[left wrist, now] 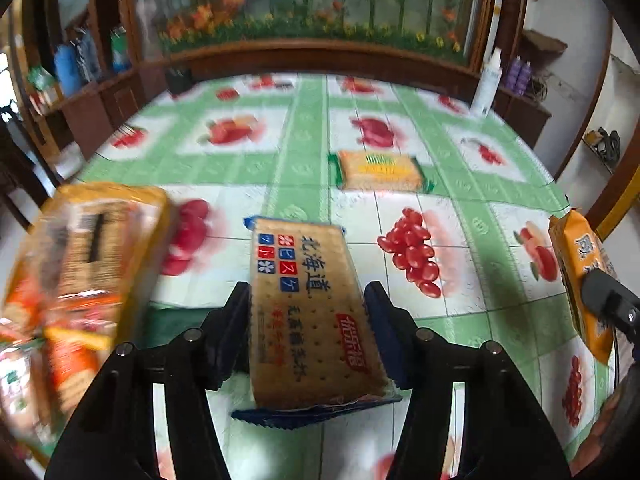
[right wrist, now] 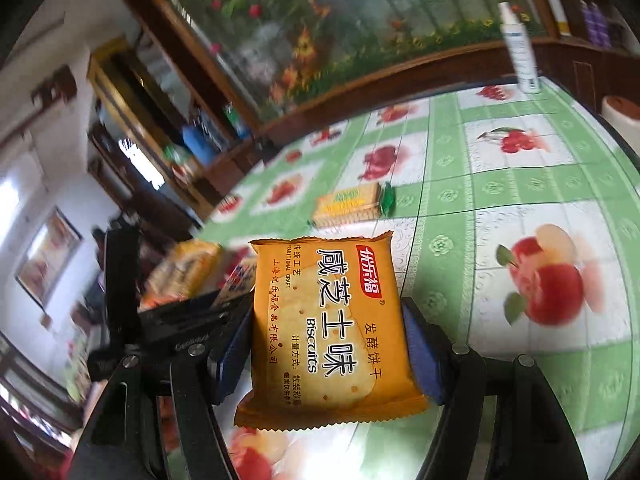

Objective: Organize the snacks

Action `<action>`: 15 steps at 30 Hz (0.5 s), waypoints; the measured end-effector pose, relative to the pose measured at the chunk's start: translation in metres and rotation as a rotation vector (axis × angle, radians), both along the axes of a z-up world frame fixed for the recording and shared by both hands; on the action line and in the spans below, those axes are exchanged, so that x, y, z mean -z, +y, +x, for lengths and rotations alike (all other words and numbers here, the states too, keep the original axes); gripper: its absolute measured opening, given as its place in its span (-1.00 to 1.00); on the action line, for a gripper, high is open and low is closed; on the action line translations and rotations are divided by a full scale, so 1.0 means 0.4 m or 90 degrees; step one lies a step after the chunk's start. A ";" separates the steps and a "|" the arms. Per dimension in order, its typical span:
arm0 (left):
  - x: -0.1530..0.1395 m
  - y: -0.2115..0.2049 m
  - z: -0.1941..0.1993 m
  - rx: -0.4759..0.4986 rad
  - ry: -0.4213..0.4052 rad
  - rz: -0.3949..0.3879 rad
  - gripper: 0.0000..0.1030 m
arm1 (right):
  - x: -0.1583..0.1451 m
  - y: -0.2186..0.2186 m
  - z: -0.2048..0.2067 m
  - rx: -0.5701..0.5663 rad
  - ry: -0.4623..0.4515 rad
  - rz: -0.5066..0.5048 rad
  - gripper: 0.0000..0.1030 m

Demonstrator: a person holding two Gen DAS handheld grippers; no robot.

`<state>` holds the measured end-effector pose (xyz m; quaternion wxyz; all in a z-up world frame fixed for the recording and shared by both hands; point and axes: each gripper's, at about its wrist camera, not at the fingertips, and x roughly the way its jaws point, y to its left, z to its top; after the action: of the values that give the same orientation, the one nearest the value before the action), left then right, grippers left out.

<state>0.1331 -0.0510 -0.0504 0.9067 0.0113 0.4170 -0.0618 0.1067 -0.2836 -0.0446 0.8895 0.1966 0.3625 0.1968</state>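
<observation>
Above table [left wrist: 304,148]: left fingers [left wrist: 240,320] clamp blue-edged biscuit pack [left wrist: 308,312]; right fingers [right wrist: 420,344] clamp orange pack [right wrist: 328,328].

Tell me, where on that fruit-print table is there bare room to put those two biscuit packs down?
Bare cloth lies between the green-edged cracker pack and the white spray bottle, and across the far left squares of the table. It is crowded at the near left, around the heaped orange snack packs.
</observation>
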 end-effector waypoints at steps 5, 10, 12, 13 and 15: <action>-0.054 0.055 -0.093 -0.030 -0.053 0.014 0.06 | -0.026 0.026 -0.043 -0.007 -0.018 -0.007 0.38; -0.079 0.108 -0.152 -0.062 -0.079 0.025 0.06 | -0.034 0.089 -0.078 -0.038 -0.028 -0.012 0.38; -0.086 0.131 -0.173 -0.074 -0.090 0.028 0.07 | -0.043 0.122 -0.086 -0.055 -0.033 -0.014 0.38; -0.091 0.139 -0.181 -0.081 -0.094 0.031 0.07 | -0.049 0.140 -0.093 -0.063 -0.038 -0.016 0.38; -0.095 0.161 -0.198 -0.093 -0.104 0.034 0.07 | -0.060 0.168 -0.100 -0.075 -0.046 -0.020 0.38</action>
<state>0.0540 0.0134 -0.0122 0.9390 0.0103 0.3432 0.0167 0.0665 -0.2164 -0.0206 0.8917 0.1535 0.3444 0.2502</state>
